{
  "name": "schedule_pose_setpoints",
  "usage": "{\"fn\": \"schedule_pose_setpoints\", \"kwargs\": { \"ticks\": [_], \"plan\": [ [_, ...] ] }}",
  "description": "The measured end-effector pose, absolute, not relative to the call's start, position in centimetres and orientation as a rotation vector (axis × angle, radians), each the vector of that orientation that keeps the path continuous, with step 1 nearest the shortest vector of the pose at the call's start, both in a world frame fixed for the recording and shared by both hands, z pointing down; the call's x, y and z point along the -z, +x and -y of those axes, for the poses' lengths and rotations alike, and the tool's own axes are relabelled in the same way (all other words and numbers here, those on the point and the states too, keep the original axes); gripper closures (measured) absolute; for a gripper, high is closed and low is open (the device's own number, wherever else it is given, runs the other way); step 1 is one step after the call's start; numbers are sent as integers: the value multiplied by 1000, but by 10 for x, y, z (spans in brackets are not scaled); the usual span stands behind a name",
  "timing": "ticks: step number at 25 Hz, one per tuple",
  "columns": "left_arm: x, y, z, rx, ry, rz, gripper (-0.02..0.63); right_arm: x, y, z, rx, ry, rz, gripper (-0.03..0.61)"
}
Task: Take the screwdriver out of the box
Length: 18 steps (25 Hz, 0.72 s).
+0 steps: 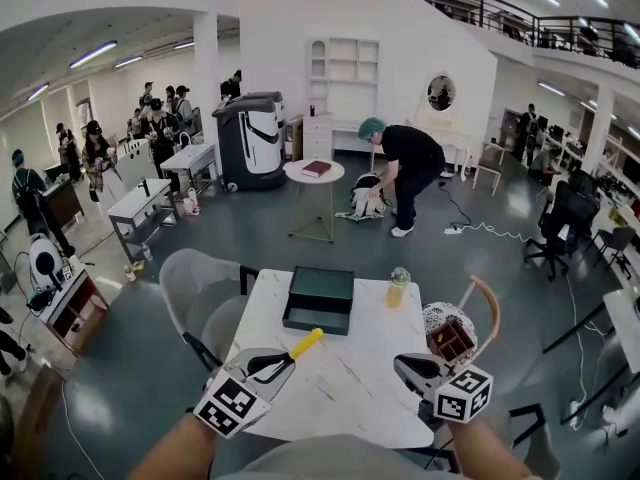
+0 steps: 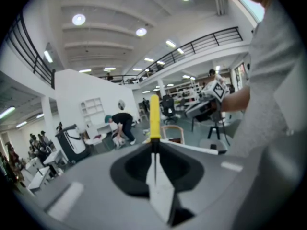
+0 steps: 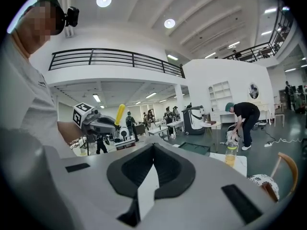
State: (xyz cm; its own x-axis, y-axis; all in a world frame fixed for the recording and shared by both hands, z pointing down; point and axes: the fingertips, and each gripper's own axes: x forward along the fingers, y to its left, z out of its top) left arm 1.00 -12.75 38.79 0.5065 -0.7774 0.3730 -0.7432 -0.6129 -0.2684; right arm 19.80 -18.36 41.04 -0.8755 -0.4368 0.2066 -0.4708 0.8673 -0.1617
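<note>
My left gripper [image 1: 280, 362] is shut on the thin shaft of a screwdriver, held above the near part of the white table [image 1: 340, 388]. The yellow handle [image 1: 306, 343] sticks out past the fingertips towards the box. In the left gripper view the handle [image 2: 154, 117] stands upright beyond the closed jaws of the left gripper [image 2: 154, 146]. The dark green box [image 1: 320, 300] lies open at the table's far middle, clear of both grippers. My right gripper [image 1: 402, 364] hovers over the table's right edge, shut with nothing in it. In its own view the right gripper [image 3: 154, 146] has its jaws together.
A bottle of yellow liquid [image 1: 398, 288] stands right of the box. A wooden-backed chair [image 1: 487, 303] with a patterned cushion is at the table's right, and a grey chair [image 1: 200, 293] at its left. A person [image 1: 408, 168] bends over beyond a round table [image 1: 314, 173].
</note>
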Motion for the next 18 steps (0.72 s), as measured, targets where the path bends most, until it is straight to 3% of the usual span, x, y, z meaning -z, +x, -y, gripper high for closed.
{"fn": "schedule_pose_setpoints", "kwargs": {
  "ticks": [18],
  "plan": [
    [-385,-113,144,594,-2726,-1211,560,-412,91,196,-438,873,2867,571]
  ]
}}
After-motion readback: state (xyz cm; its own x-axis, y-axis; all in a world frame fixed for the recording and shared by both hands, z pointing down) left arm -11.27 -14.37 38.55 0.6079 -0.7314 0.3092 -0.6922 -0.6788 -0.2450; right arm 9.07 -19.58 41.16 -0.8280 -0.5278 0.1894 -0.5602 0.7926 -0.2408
